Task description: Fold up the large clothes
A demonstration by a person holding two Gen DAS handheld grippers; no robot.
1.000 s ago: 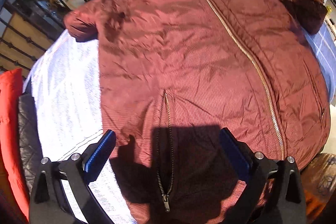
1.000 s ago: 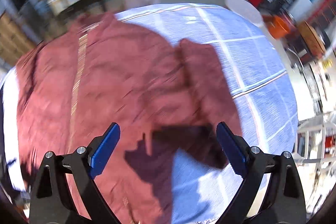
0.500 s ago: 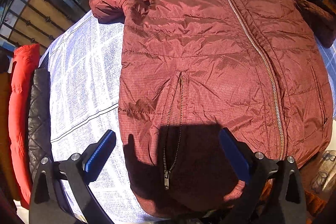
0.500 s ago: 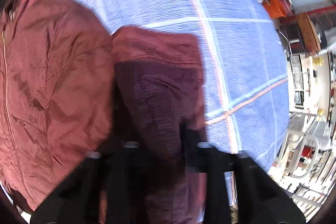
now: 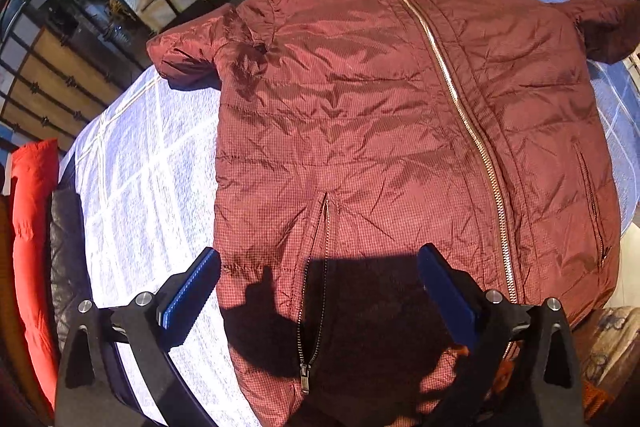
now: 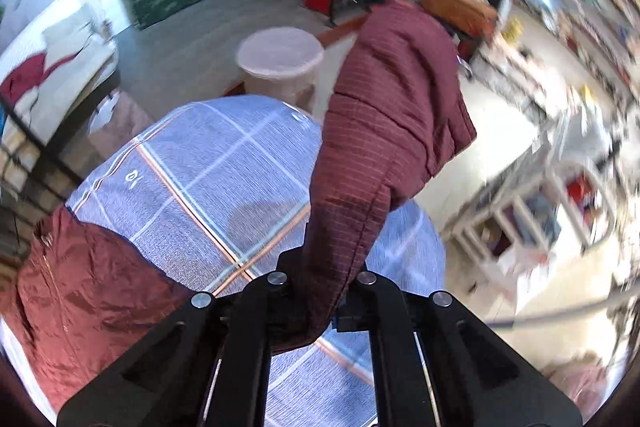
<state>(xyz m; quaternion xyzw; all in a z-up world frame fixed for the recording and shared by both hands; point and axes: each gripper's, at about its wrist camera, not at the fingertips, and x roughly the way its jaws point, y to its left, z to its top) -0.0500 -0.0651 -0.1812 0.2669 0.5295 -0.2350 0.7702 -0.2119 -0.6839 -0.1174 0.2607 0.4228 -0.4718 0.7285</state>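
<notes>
Fingers (image 6: pixel 280 311) pinch the wrinkled maroon jacket's (image 5: pixel 380 147) sleeve (image 6: pixel 384 147), apparently lifted.

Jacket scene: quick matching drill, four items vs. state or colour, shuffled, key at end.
1 left gripper
2 right gripper
3 main zipper
4 pocket zipper

a gold, closed up to the collar
b open above the hem
c dark, undone
d clamped on the sleeve

Pairs: 1-b, 2-d, 3-a, 4-c
</notes>
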